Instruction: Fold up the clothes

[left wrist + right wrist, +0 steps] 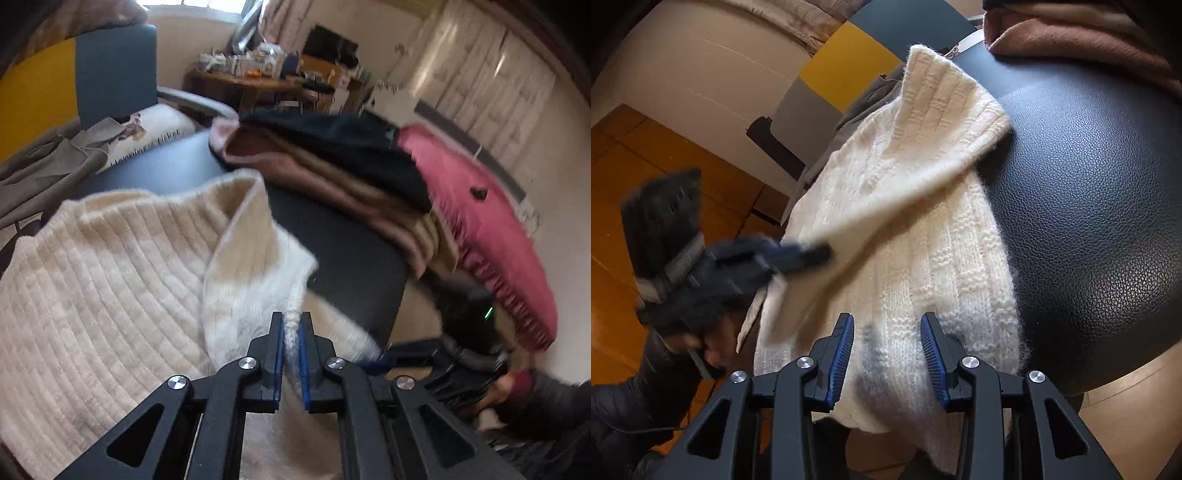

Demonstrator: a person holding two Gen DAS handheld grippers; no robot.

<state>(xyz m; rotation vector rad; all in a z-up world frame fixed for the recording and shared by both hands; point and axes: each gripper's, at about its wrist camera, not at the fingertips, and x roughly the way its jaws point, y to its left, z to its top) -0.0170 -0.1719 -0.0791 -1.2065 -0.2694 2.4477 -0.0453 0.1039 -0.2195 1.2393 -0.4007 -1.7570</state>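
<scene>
From the left wrist, the left claw (291, 325) is nearly closed, and a thin edge of the cream sweater (110, 266) sits pinched between its blue pads. This grip lets the person lift one part of the knit and carry it over the rest, so a flap stands up in a ridge above the flat body. The sweater lies at the near edge of the dark padded surface (343, 258). At the far side a stack of folded clothes (332, 166) waits, probably kept apart to leave room for folding.

From the right wrist, the right claw (887, 332) is wide open and holds nothing; it hangs just over the lower part of the sweater (923, 258), which droops over the near edge of the surface (1089, 184). I think it is ready to steady or take the hem. The left claw (812, 254) is blurred here, at the flap's edge. How many folds are made I cannot tell.
</scene>
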